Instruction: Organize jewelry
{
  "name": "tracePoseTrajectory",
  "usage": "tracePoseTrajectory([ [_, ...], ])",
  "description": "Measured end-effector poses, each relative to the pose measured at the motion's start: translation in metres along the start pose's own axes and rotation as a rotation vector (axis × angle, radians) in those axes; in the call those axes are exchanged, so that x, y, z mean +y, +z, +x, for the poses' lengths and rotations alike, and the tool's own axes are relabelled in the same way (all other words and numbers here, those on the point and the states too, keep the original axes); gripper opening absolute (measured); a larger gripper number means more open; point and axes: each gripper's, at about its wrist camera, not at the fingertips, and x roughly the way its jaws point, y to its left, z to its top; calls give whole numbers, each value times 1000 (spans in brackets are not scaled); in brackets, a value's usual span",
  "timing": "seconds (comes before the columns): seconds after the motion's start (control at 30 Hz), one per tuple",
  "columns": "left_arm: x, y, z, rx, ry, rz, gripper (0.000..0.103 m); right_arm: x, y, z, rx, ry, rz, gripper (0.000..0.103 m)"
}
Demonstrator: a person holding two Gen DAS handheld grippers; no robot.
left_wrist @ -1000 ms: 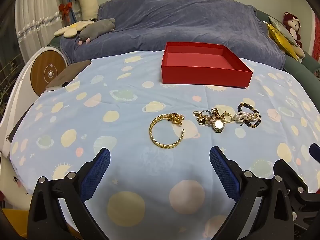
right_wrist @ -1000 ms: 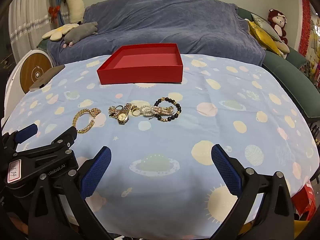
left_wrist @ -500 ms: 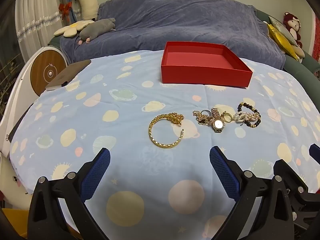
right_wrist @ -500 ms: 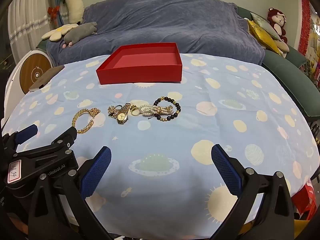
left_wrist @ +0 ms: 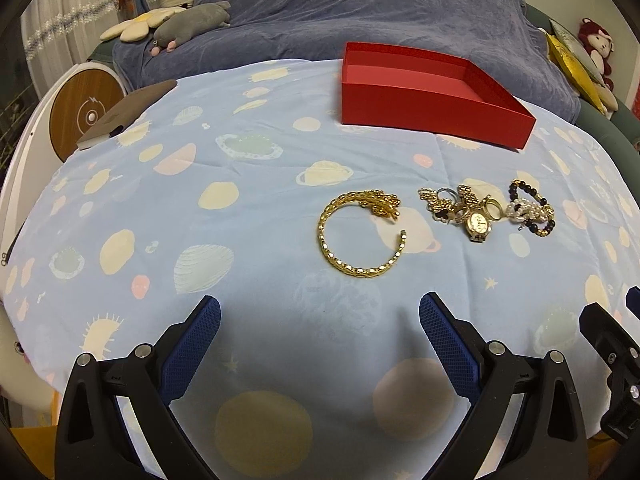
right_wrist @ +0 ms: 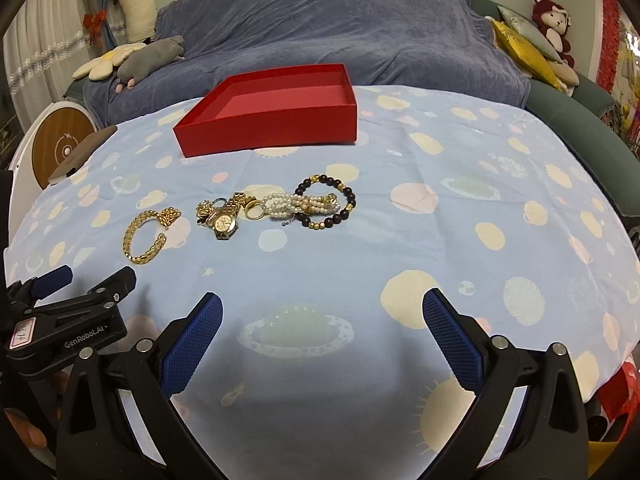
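A row of jewelry lies on the planet-print cloth: a gold cuff bangle (left_wrist: 360, 236) (right_wrist: 145, 236), a gold watch (left_wrist: 478, 224) (right_wrist: 225, 221) with small rings and charms beside it, a pearl bracelet (right_wrist: 298, 205) and a dark bead bracelet (left_wrist: 532, 210) (right_wrist: 326, 202). Behind them sits an empty red box (left_wrist: 432, 90) (right_wrist: 272, 110). My left gripper (left_wrist: 320, 312) hovers open just in front of the bangle. My right gripper (right_wrist: 322, 308) is open too, short of the bracelets. The left gripper's body (right_wrist: 68, 320) shows at the right wrist view's lower left.
A blue-covered sofa (left_wrist: 360, 12) with plush toys stands behind the table. A brown pad (left_wrist: 124, 108) lies on the cloth's far left edge, next to a round white-and-wood device (left_wrist: 86, 112). The table (right_wrist: 520, 220) drops off on the right.
Both views have crept slightly forward toward the jewelry. Nothing on the cloth has moved, and both grippers remain open.
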Motion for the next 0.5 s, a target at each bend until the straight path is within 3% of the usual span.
tracePoseTrajectory([
  [0.23, -7, 7, 2, -7, -15, 5, 97, 8, 13, 4, 10, 50, -2, 98],
  [0.5, -16, 14, -5, -23, -42, 14, 97, 7, 15, 1, -7, 42, -9, 98],
])
